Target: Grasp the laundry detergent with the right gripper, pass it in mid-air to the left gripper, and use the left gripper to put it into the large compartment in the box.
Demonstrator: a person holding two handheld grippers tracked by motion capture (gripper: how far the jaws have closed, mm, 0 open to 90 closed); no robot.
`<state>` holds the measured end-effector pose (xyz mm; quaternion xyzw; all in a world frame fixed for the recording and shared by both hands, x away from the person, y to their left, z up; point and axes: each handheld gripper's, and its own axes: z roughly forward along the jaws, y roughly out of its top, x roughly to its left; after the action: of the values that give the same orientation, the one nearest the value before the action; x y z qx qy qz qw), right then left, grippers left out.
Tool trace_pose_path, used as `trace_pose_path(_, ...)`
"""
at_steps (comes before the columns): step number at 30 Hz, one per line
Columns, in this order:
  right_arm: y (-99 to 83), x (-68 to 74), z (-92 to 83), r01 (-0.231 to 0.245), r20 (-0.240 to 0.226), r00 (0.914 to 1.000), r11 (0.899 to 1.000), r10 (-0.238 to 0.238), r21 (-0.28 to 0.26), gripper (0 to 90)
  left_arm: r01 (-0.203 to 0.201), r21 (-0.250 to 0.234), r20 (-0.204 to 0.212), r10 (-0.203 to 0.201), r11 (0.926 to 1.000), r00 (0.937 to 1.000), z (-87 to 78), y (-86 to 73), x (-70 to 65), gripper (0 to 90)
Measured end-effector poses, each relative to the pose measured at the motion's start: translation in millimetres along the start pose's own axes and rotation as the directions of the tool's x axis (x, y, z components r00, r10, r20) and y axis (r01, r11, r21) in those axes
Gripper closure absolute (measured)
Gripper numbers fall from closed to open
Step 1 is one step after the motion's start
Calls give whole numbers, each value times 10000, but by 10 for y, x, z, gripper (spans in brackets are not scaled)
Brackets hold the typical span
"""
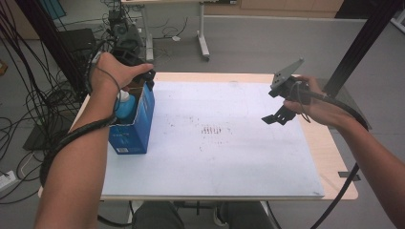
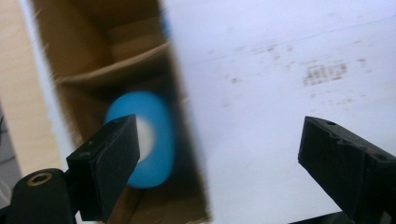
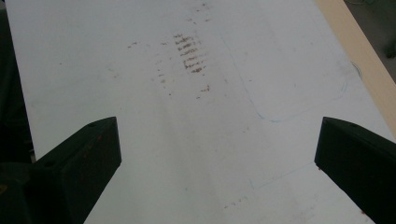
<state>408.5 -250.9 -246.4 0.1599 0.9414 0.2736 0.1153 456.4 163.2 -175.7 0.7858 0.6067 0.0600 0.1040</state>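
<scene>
**Left gripper over the box, bottle sitting inside**

Over the open blue box [image 1: 133, 125] at the table's left edge, the left gripper [image 1: 143, 76] is hovering with jaws spread, nothing between them. A blue bottle [image 2: 148, 140] (white cap up) is standing inside the box. Out right, the right gripper [image 1: 277, 117] is hanging above the white mat [image 1: 224, 143], jaws wide and gripping nothing.

The blue bottle [image 1: 126, 106] stands mostly hidden inside the box [image 1: 138, 129], blurred from above.
</scene>
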Motion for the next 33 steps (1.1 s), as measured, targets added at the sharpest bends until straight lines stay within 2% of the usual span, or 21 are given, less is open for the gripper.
trace_pose_path(1, 3, -7, 7, -42, -10, 10000, 10000, 42, 6, 3, -241, 35, 44, 241, 9997, 9997, -2, 38, -72, 126)
trace_pose_path(6, 16, -42, 15, -90, -27, 10000, 9998, 91, 204, 3, -767, -99, 231, 769, 9970, 9968, 6, 172, -336, 121)
trace_pose_path(13, 2, -90, -14, -246, 52, 9997, 9987, 244, 456, 3, -958, -351, 509, 975, 9948, 9939, 25, 341, -558, 111)
trace_pose_path(19, -13, -106, -26, -306, 64, 9995, 9979, 303, 579, 3, -954, -430, 666, 981, 9945, 9929, 91, 442, -640, 111)
trace_pose_path(26, 3, -108, 2, -214, 16, 9998, 9970, 214, 739, 3, -930, -445, 777, 962, 9947, 9923, 215, 515, -666, 119)
trace_pose_path(33, 18, -123, 24, -158, -15, 9999, 9958, 160, 903, 3, -1000, -439, 817, 1033, 9940, 9913, 267, 550, -684, 118)
